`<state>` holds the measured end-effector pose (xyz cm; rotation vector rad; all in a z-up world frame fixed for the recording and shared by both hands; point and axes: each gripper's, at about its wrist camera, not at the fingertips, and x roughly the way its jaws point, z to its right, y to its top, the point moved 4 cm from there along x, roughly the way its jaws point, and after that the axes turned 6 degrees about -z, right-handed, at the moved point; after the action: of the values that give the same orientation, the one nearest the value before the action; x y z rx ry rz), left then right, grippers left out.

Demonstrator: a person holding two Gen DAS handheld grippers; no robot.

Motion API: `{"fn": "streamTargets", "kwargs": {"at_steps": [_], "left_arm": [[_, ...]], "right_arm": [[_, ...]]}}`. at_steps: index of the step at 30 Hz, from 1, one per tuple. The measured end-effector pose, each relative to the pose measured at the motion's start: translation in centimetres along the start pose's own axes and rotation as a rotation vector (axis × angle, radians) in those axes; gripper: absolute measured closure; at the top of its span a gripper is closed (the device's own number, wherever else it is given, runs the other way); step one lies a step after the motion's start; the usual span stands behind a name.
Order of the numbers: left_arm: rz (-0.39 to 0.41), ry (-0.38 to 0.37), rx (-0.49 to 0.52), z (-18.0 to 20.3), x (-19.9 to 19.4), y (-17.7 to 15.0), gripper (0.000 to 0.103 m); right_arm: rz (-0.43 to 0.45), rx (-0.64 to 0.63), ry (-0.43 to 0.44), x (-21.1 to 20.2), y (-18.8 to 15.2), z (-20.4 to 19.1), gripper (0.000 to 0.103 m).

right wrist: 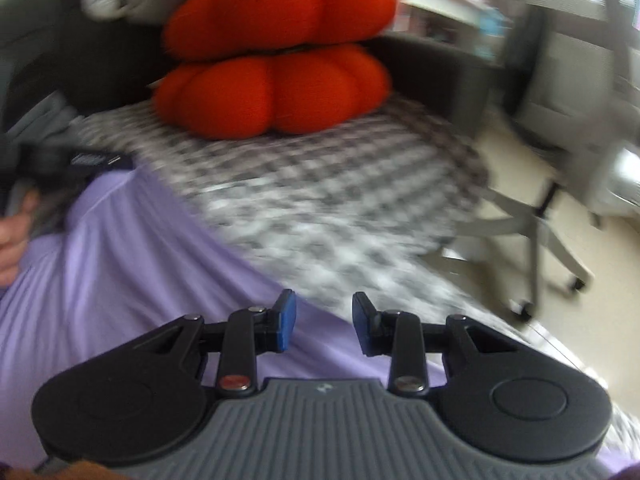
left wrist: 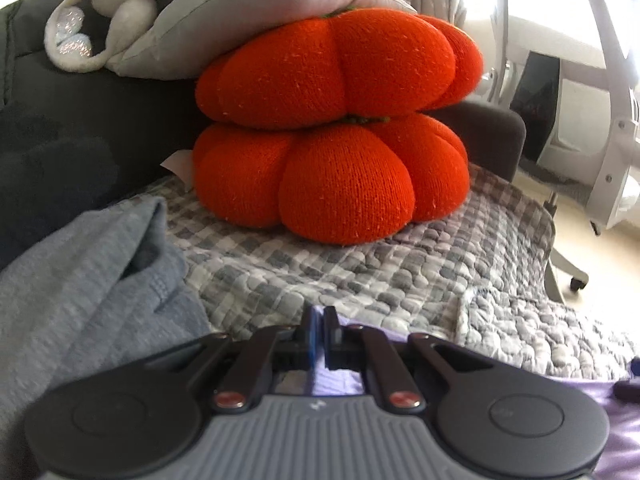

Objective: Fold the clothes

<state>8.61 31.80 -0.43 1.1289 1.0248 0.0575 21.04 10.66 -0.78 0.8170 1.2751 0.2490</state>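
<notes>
A lilac garment lies spread on the checked quilt, and a strip of it shows under my left gripper. That gripper is shut on the lilac garment, with a sliver of cloth pinched between its pads. My right gripper hovers open over the garment's right edge. Nothing sits between its blue pads. The right wrist view is blurred by motion. A grey-blue garment lies crumpled to the left of my left gripper.
Two orange pumpkin cushions are stacked at the back of the quilt, under a pale pillow and a plush toy. A white office chair stands on the floor to the right. A hand shows at the far left.
</notes>
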Motion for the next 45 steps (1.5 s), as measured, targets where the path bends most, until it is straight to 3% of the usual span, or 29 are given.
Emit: {"fn": "streamTargets", "kwargs": {"at_steps": [3, 4, 5, 6, 11, 15, 18, 23, 26, 29, 31, 35, 41, 45], "left_arm": [[-0.009, -0.004, -0.001, -0.1, 0.3, 0.0, 0.099], [-0.008, -0.007, -0.005, -0.2, 0.2, 0.0, 0.099], [-0.006, -0.009, -0.008, -0.2, 0.2, 0.1, 0.099], [-0.005, -0.012, -0.012, -0.2, 0.1, 0.1, 0.099], [-0.004, -0.009, -0.008, -0.2, 0.3, -0.1, 0.099], [-0.034, 0.058, 0.05, -0.2, 1.3, -0.6, 0.098], [-0.045, 0.066, 0.065, -0.5, 1.4, -0.6, 0.098], [-0.031, 0.031, 0.026, -0.8, 0.6, -0.2, 0.095], [-0.033, 0.026, 0.021, -0.9, 0.3, -0.2, 0.094], [-0.039, 0.004, 0.035, -0.8, -0.8, -0.1, 0.084], [-0.031, -0.021, 0.049, -0.8, -2.0, 0.0, 0.068], [-0.021, -0.089, 0.045, -1.3, -5.2, 0.0, 0.065], [-0.1, -0.327, -0.064, -4.7, -9.3, -0.5, 0.063], [-0.142, -0.331, -0.059, -7.2, -12.0, -2.9, 0.062]], "right_arm": [[-0.032, -0.074, 0.012, 0.8, 0.2, -1.0, 0.07], [-0.034, -0.087, 0.015, 0.8, 0.4, -1.2, 0.078], [-0.032, -0.093, 0.009, 0.6, 0.6, -1.1, 0.096], [-0.028, -0.098, 0.003, 0.4, 0.7, -1.0, 0.103], [0.052, -0.1, -0.091, 0.2, 1.7, -1.0, 0.103], [0.036, -0.125, -0.179, 2.2, 1.3, -1.9, 0.103], [0.057, -0.098, -0.23, 2.6, 0.9, -2.1, 0.102], [0.097, -0.054, -0.309, 2.2, 1.6, -2.1, 0.102], [0.038, -0.107, -0.371, 3.8, 1.3, -2.6, 0.102], [0.047, -0.049, -0.472, 3.2, 1.7, -2.5, 0.095], [0.109, 0.081, -0.475, 0.6, 1.9, -1.6, 0.09], [0.187, 0.251, -0.398, -6.4, 0.4, -0.7, 0.073], [0.131, 0.249, -0.37, -13.1, -5.8, -3.5, 0.069], [0.104, 0.272, -0.341, -14.7, -10.2, -5.6, 0.069]]}}
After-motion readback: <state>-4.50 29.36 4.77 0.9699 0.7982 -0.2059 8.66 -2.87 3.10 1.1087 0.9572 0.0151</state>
